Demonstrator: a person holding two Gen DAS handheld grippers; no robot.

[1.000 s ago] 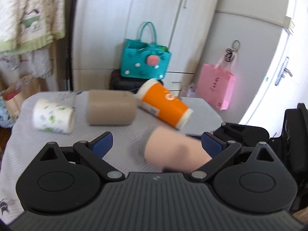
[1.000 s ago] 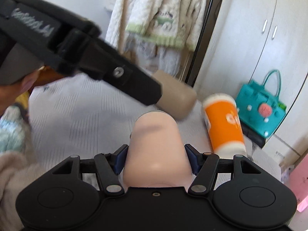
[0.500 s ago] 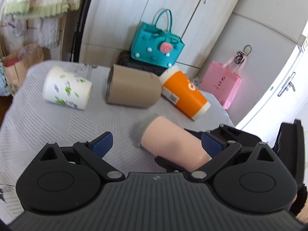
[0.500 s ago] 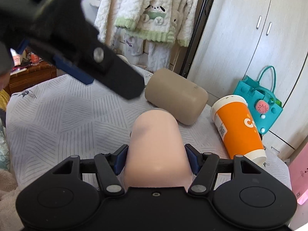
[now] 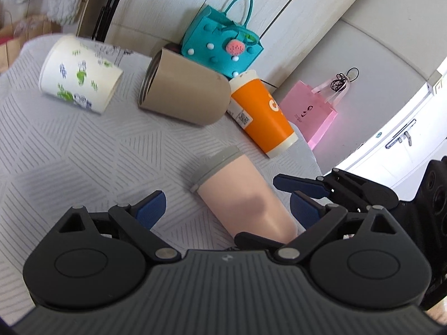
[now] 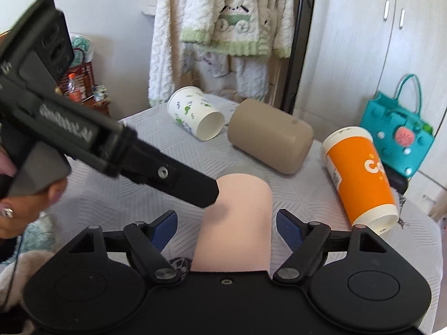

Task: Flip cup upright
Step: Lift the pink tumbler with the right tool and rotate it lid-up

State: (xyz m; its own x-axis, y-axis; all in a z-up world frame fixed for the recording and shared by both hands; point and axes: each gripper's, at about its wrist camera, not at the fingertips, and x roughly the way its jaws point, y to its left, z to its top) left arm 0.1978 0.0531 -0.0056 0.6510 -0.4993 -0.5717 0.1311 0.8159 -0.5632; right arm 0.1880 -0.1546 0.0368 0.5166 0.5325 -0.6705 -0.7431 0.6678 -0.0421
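Note:
A peach-pink cup [image 5: 245,195] with a grey rim lies on its side on the grey patterned table [image 5: 83,153]. It also shows in the right wrist view [image 6: 237,223]. My right gripper [image 6: 226,223] is open, its blue pads apart on either side of the cup's base end. My left gripper [image 5: 226,206] is open and empty, with the cup between its fingers nearer the right one. The left gripper's finger [image 6: 195,189] crosses in front of the cup in the right wrist view.
Three more cups lie on their sides at the back: a white printed paper cup [image 5: 81,75], a tan tumbler [image 5: 184,97] and an orange paper cup [image 5: 262,114]. A teal bag [image 5: 223,47] and pink bag [image 5: 310,111] stand beyond the table's far edge.
My right gripper has opened and let go of the pink cup, which now lies on the table. My left gripper has swung in closer over the cup.

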